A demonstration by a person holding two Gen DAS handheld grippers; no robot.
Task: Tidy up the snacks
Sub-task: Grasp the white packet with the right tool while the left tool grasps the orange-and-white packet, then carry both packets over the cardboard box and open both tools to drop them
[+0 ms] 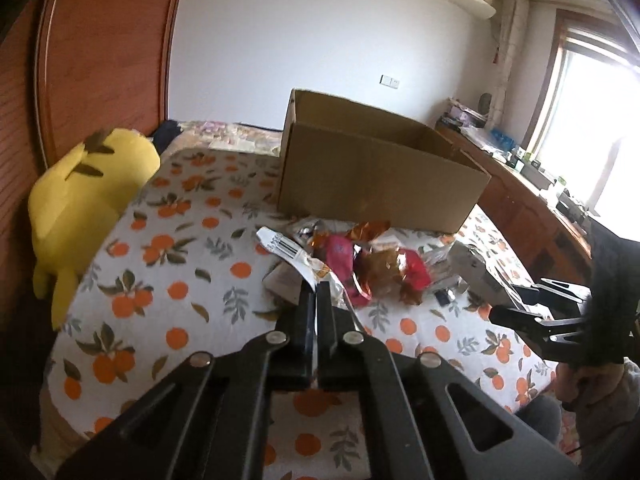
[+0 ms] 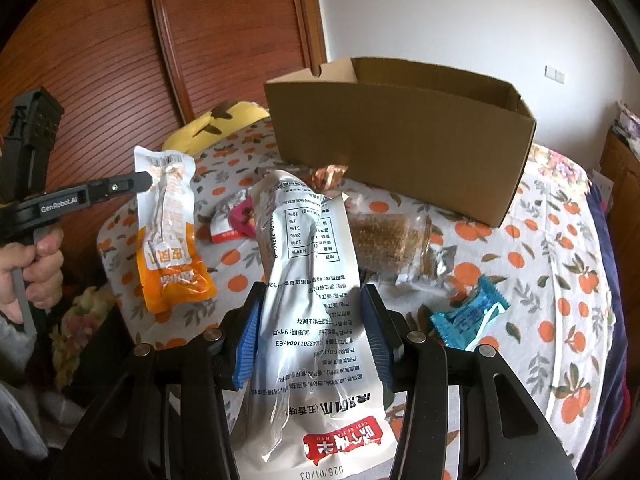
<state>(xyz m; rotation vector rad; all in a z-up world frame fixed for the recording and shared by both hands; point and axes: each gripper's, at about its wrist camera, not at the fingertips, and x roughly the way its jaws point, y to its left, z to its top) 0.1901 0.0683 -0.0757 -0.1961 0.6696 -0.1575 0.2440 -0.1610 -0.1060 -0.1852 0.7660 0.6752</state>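
My left tongs (image 2: 148,180) pinch the white-and-orange plastic snack pouch (image 2: 170,236), lifted left of the open brown cardboard box (image 2: 400,136). My right tongs (image 2: 310,312) hold the white printed snack bag (image 2: 312,300), raised in front of that box, above the orange-print bed cover (image 2: 560,260).

— What do we see near the brown box (image 2: 400,140)?
— Our right gripper (image 2: 316,320) squeezes a big white bag (image 2: 308,280) just in front of the box. Left of the box, our left gripper (image 2: 146,180) pinches an orange-and-white bag (image 2: 170,236).
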